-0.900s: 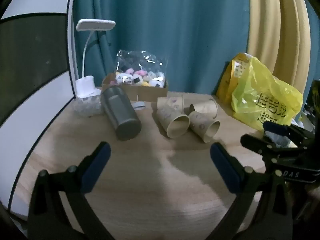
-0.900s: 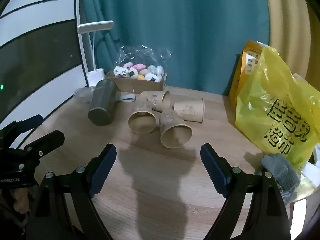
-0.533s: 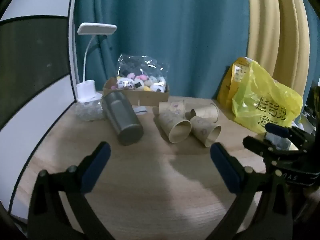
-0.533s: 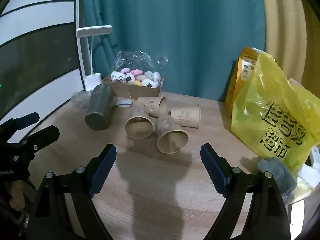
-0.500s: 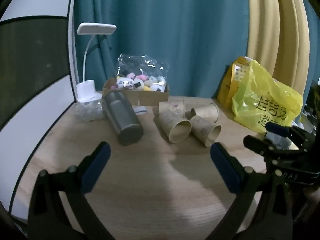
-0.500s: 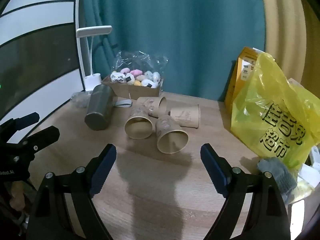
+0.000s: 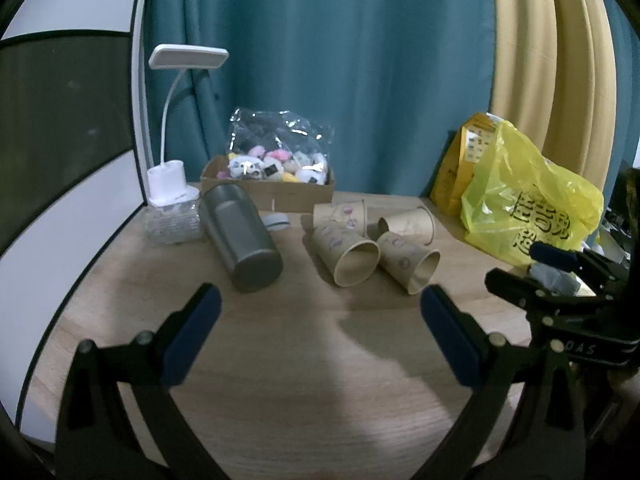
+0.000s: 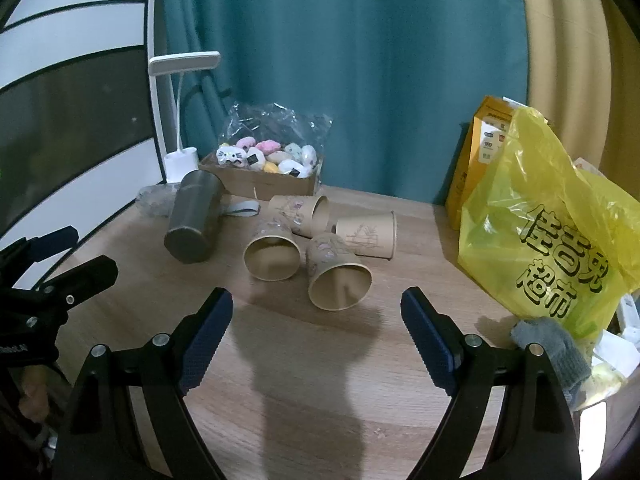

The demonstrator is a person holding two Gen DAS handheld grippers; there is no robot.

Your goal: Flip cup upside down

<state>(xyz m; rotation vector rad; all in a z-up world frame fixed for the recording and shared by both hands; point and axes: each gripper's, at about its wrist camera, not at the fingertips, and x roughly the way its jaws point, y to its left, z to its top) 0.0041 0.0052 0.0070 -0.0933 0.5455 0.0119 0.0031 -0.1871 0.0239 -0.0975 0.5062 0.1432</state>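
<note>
Several brown paper cups lie on their sides in a cluster at the middle of the wooden table. The two nearest cups point their mouths at me; they also show in the left wrist view. My left gripper is open and empty, hovering short of the cups. My right gripper is open and empty, just in front of the nearest cup. Each gripper shows at the edge of the other's view.
A grey steel tumbler lies on its side left of the cups. A cardboard box of plush toys and a white desk lamp stand at the back. A yellow plastic bag and a grey glove are on the right.
Both grippers have drawn back and risen slightly, so the cups sit a little farther off. Both stay open and nothing on the table has moved.
</note>
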